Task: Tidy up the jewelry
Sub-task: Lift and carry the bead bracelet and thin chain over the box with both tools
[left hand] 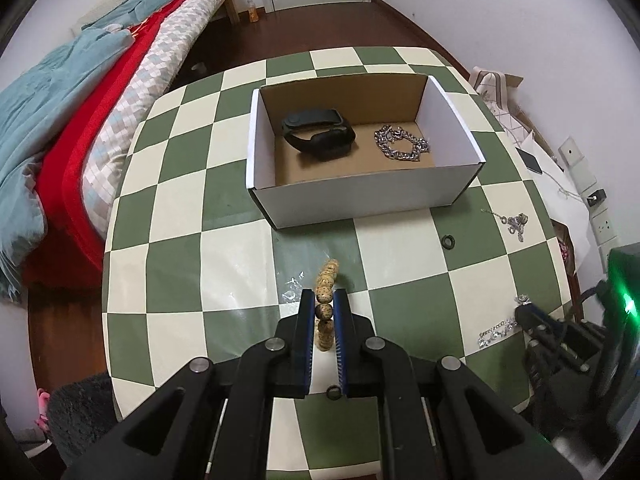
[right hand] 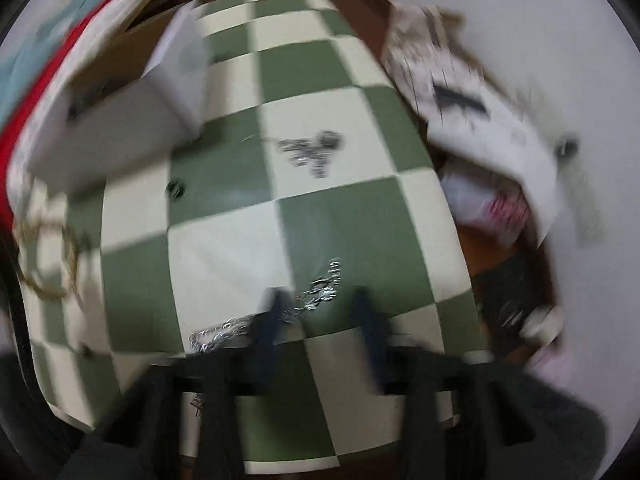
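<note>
Beaded bracelet [left hand: 325,300] sits clamped in the left gripper [left hand: 325,300], near the cardboard box [left hand: 360,196]. Right gripper [right hand: 316,308] hovers with fingers spread over a silver chain [right hand: 324,284].

Cardboard box [left hand: 360,196] matt; chain [left hand: 401,143] shiny, likely metal.

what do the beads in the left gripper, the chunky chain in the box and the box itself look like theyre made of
Beaded bracelet: speckled tan-brown round beads with a dull sheen, probably wood or stone; the look leaves it open. Chunky chain: bright silver curb links with glints, likely polished metal. Box: cardboard, with a matte white outside and a raw brown inside.
</note>
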{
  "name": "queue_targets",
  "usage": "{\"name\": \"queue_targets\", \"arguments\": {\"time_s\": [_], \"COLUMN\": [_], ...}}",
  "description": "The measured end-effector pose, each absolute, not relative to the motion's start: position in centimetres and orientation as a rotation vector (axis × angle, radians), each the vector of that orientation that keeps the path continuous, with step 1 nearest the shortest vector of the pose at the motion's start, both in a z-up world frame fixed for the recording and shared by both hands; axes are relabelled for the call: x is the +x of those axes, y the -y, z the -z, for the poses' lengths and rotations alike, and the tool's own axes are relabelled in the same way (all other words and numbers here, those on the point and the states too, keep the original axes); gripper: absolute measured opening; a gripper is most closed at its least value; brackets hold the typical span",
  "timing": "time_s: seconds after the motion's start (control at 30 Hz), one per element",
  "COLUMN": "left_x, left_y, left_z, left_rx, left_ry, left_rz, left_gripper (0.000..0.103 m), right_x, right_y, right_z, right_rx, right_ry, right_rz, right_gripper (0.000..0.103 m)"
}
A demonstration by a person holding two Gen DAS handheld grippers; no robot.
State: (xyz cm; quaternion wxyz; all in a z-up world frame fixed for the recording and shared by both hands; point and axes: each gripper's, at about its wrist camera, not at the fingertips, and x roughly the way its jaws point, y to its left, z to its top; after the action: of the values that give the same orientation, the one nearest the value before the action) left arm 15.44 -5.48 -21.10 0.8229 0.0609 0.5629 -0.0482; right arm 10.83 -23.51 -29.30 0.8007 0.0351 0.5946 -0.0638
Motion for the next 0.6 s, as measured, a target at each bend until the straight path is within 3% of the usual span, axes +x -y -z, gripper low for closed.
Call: {"name": "queue_targets", "arguments": {"time_s": [0.2, 0.6], "left_x": [15.2, 16.9], "left_y": [5.3, 4.6], "left_z": [20.1, 15.1], "left_rx": [0.12, 0.068], "left_ry": [-1.183, -1.083], "left_rz": [0.114, 0.103], "left_gripper": [0.007, 0.007], "right_x": [9.6, 12.1], "right_y": [23.4, 23.2], "right_z": [27.4, 16.1], "right_rx": [0.187, 0.18], "right_ry": [-1.193, -0.999], "right_rz": [0.106, 0.009], "right_gripper": [0.004, 0.004]}}
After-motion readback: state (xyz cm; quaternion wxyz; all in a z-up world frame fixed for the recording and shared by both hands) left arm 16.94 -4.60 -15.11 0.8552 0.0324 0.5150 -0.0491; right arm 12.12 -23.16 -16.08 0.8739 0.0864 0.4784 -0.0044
